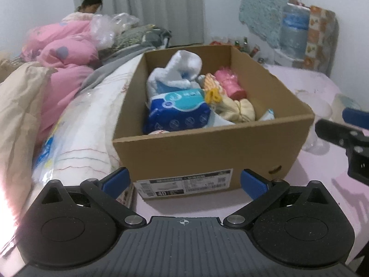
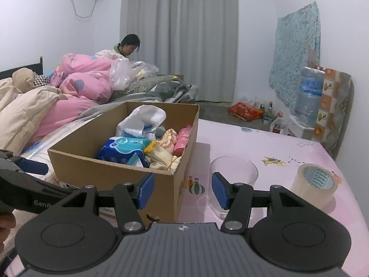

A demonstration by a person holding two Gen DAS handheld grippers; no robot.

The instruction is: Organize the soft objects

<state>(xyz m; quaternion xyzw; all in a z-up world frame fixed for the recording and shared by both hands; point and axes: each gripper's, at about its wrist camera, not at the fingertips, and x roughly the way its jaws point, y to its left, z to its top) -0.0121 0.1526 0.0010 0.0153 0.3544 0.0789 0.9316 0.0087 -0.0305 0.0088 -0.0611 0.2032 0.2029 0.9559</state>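
Note:
An open cardboard box [image 1: 207, 152] stands on the pink table, straight ahead in the left wrist view. Inside lie a white towel [image 1: 182, 67], a blue tissue pack [image 1: 180, 113], a pink bundle [image 1: 230, 84] and cream socks [image 1: 239, 110]. My left gripper [image 1: 184, 181] is open just before the box's labelled front wall, with nothing between its fingers. My right gripper [image 2: 183, 190] is open too, level with the box's [image 2: 110, 173] near right corner and touching nothing. Each gripper shows at the edge of the other's view: the right gripper [image 1: 339, 124] and the left gripper [image 2: 27, 173].
A clear glass [image 2: 233, 173] stands right of the box, close to my right finger, and a tape roll [image 2: 313, 184] lies further right. Pink and beige bedding [image 2: 76, 87] is piled left of the box. A person [image 2: 129, 46] sits at the back. A water jug [image 2: 309, 97] stands far right.

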